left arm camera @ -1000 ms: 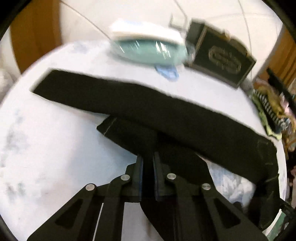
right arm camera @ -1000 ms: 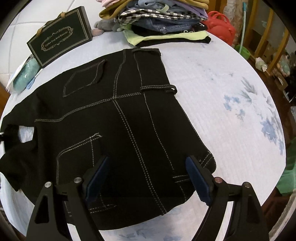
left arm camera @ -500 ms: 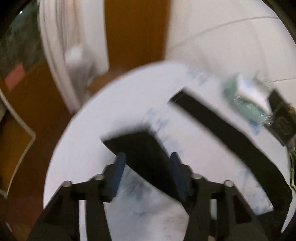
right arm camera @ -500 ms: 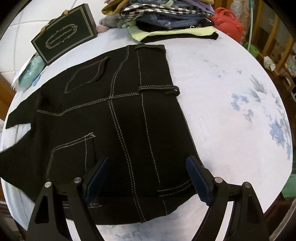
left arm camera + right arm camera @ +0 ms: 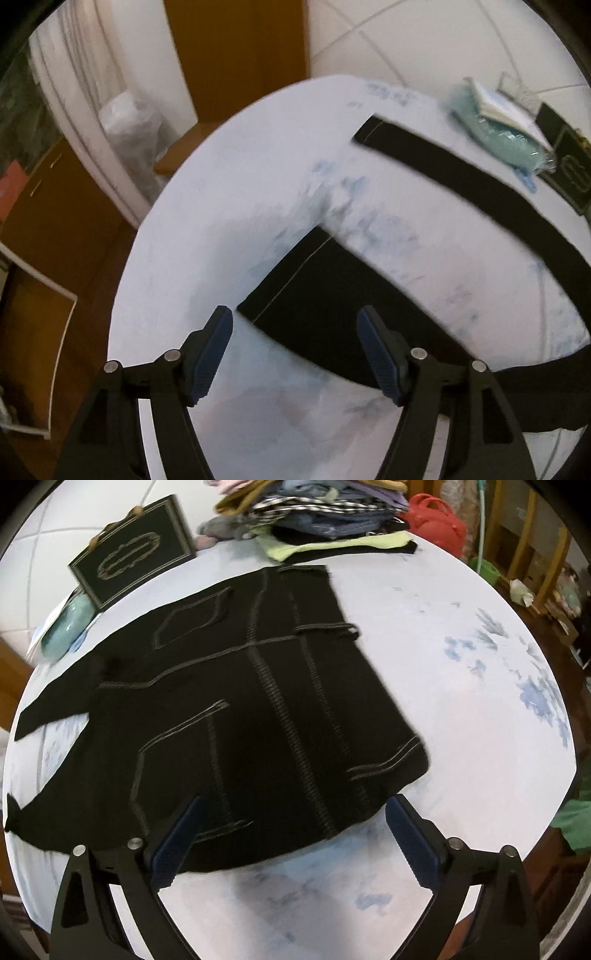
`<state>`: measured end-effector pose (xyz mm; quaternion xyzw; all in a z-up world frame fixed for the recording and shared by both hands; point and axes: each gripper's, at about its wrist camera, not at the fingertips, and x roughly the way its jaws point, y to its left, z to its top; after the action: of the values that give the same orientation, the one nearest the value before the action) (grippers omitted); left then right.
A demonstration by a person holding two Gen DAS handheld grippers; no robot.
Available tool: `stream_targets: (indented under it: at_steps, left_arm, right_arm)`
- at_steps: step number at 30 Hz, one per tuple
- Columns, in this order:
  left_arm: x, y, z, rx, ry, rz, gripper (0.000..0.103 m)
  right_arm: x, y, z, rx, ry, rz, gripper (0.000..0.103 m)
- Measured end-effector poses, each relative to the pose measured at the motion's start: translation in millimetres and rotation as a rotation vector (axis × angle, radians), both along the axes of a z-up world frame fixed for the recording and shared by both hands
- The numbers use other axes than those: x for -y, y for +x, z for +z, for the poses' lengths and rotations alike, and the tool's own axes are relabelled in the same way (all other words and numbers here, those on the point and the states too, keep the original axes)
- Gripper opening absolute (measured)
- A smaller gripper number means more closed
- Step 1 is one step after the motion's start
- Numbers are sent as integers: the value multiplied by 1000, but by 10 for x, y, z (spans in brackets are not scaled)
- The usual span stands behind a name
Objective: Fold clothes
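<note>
Black trousers with pale stitching (image 5: 258,709) lie spread flat on the round white table (image 5: 461,709), waist end near my right gripper. Their two legs reach left; in the left wrist view the near leg end (image 5: 332,295) lies between my fingers and the far leg (image 5: 461,173) runs across the back. My left gripper (image 5: 295,349) is open and empty just above the near leg's hem. My right gripper (image 5: 291,840) is open and empty over the waistband edge.
A black box with gold print (image 5: 133,561), a teal packet (image 5: 68,624) and a pile of clothes (image 5: 314,513) sit at the table's far edge. A red bag (image 5: 436,520) stands beyond. The table edge (image 5: 147,236) drops to brown floor on the left.
My left gripper has let go of the near trouser leg, opened, and swung left to its hem. The leg now lies flat. My right gripper has stayed open and drawn back slightly.
</note>
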<state>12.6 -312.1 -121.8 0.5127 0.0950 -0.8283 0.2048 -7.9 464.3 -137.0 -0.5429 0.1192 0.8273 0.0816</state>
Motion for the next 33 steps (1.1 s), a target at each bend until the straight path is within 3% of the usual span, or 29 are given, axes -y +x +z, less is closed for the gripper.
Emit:
stream_targets:
  at_steps: [9, 10, 11, 12, 13, 14, 15, 16, 18, 22, 24, 27, 29, 33]
  left_arm:
    - [168, 8, -356, 20, 117, 52, 68]
    - [136, -1, -386, 18, 133, 49, 51]
    - [99, -7, -410, 20, 139, 49, 24]
    - [60, -13, -432, 23, 144, 48, 16]
    - [7, -21, -412, 26, 128, 29, 12]
    - [-45, -29, -391, 30, 112, 11, 8]
    - [-88, -29, -332, 29, 108, -9, 8]
    - [-102, -18, -231, 16, 114, -13, 7]
    - [-53, 2, 47, -39, 140, 5, 7]
    - [123, -184, 584, -160, 213, 21, 5]
    - [111, -503, 757, -172, 101, 19, 5]
    - [162, -1021, 789, -158, 86, 22, 10]
    - [135, -1278, 747, -118, 72, 5, 37]
    - [3, -1183, 585, -65, 28, -48, 57]
  right_arm:
    - [18, 140, -76, -1, -15, -93, 103]
    - [12, 119, -108, 4, -22, -99, 103]
    - [6, 94, -142, 10, -28, -105, 102]
    - [11, 54, -189, 23, -33, -104, 102]
    - [23, 19, -236, 39, -37, -101, 85]
    - [42, -17, -275, 52, -38, -99, 61]
    - [74, -45, -259, 47, -16, -101, 59]
    - [82, -63, -180, 26, 11, -97, 37]
    - [87, -94, 0, -22, 64, -84, 9]
    - [-172, -212, 417, -147, 2, -110, 8]
    - [-176, -383, 488, -165, 59, -101, 8]
    - [-204, -627, 515, -198, 29, -122, 9]
    - [-172, -776, 458, -173, 33, -124, 11]
    - [-123, -826, 386, -134, 31, -101, 23]
